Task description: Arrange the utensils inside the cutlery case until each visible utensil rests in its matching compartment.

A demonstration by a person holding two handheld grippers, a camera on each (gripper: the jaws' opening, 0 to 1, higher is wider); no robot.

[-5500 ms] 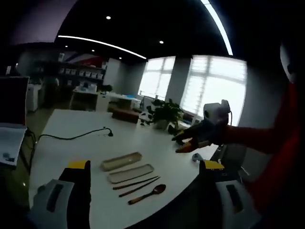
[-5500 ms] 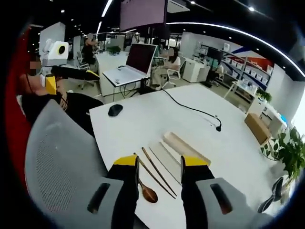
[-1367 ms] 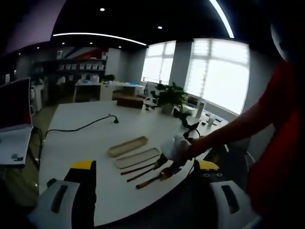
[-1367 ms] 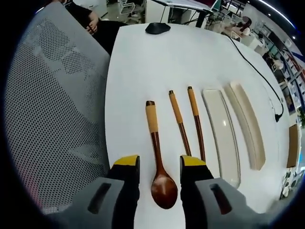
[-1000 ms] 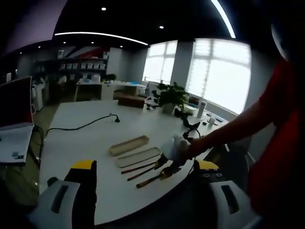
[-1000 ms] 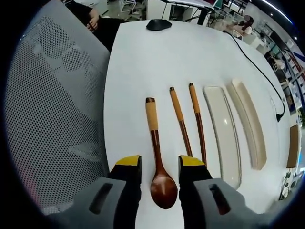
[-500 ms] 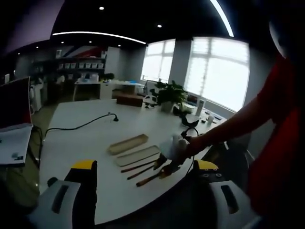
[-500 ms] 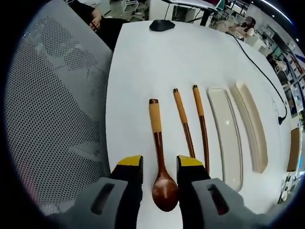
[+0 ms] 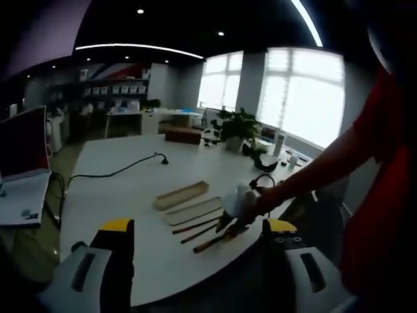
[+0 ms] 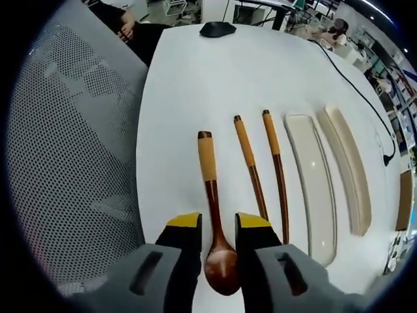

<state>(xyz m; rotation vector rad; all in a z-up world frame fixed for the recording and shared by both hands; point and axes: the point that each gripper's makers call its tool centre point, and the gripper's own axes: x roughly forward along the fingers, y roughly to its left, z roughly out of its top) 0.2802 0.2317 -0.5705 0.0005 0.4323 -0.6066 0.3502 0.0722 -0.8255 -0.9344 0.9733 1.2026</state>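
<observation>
A wooden spoon (image 10: 210, 176) with a tan-wrapped handle lies on the white table (image 10: 176, 85) near its edge. My right gripper (image 10: 218, 225) has its jaws drawn in against the spoon where the neck meets the bowl. Two matching chopsticks (image 10: 251, 166) lie parallel to its right. Beyond them are the cream cutlery case tray (image 10: 313, 176) and its lid (image 10: 348, 169). In the left gripper view, my left gripper (image 9: 199, 228) hangs open and away from the table, looking at the right gripper (image 9: 236, 202), spoon (image 9: 212, 241), chopsticks (image 9: 195, 227), tray (image 9: 192, 212) and lid (image 9: 182, 194).
A grey mesh chair back (image 10: 65, 130) stands against the table edge left of the spoon. A black mouse (image 10: 217, 28) and a black cable (image 10: 352, 72) lie farther up the table. A laptop (image 9: 23, 169) and a potted plant (image 9: 238, 124) sit at the sides.
The right gripper's jaws have narrowed step by step around the spoon, from wide apart to touching it. The left gripper view has only drifted slightly.
</observation>
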